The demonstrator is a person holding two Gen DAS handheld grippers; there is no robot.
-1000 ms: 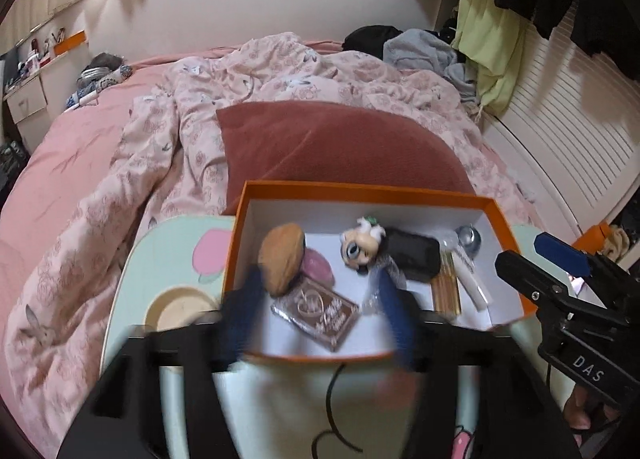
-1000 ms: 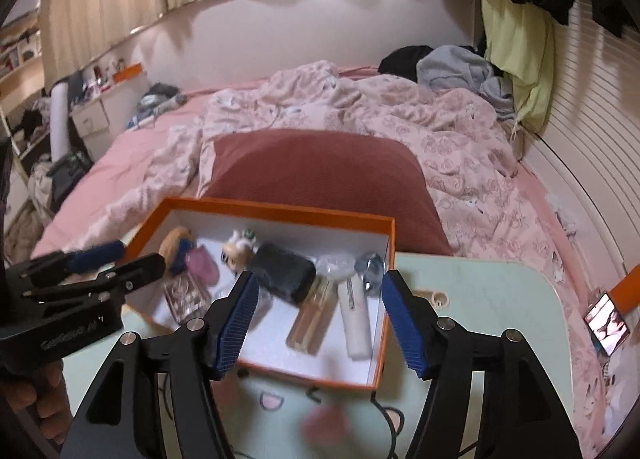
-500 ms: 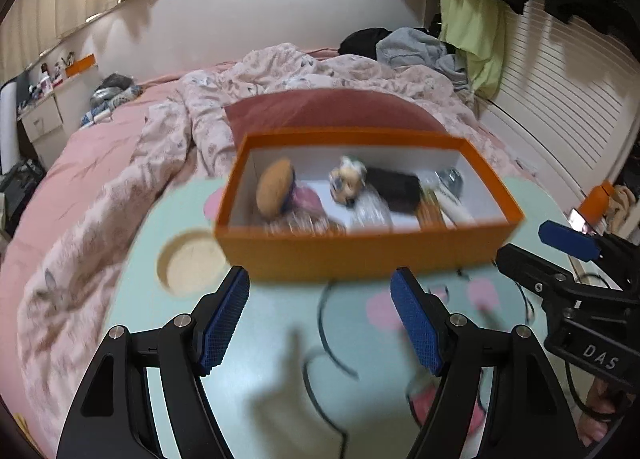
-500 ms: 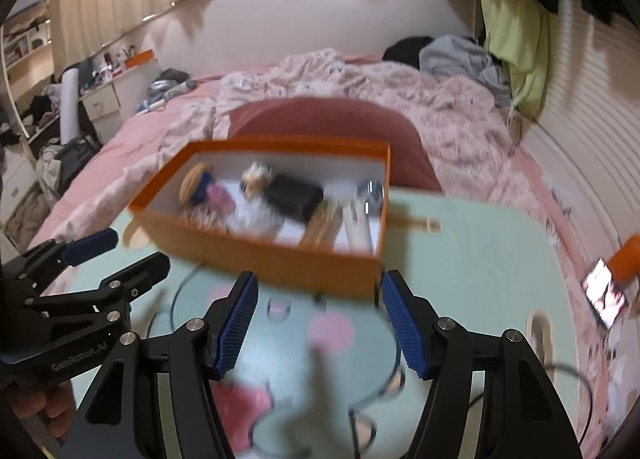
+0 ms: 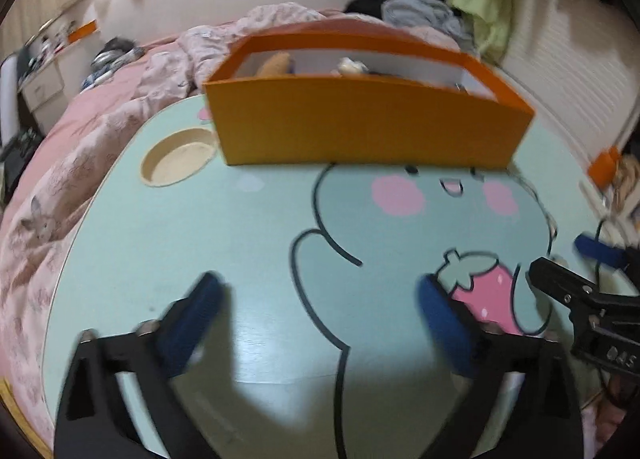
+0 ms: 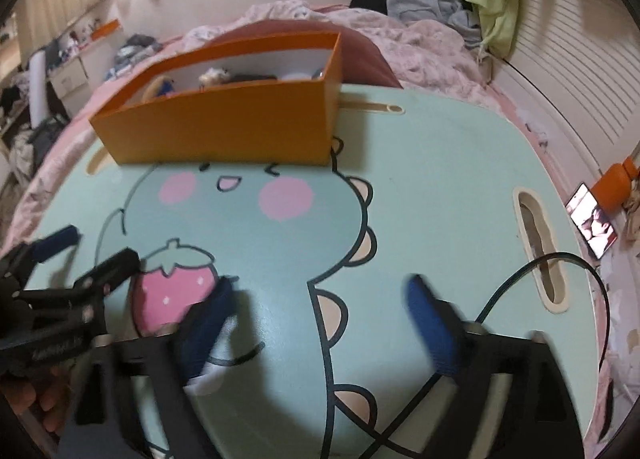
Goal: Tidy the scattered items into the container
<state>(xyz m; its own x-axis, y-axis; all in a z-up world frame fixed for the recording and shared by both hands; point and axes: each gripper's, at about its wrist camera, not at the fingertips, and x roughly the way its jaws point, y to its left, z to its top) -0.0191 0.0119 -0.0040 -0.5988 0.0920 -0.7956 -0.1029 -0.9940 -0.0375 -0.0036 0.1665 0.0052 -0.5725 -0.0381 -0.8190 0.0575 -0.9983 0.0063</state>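
I am holding my left tongs (image 5: 316, 291) and right tongs (image 6: 320, 299) wide apart and empty above the tabletop (image 5: 248, 243); the orange container (image 5: 360, 131) is sitting at its far edge holding the items, so tidying looks finished.

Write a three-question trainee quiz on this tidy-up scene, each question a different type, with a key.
1. True or false: the left hand-held gripper grips an item.
2. The orange box sits: A) on the pink quilt B) on the green table C) on the floor.
3. Fill in: the right hand-held gripper is ____ (open/shut).

Key: 1 false; 2 B; 3 open.
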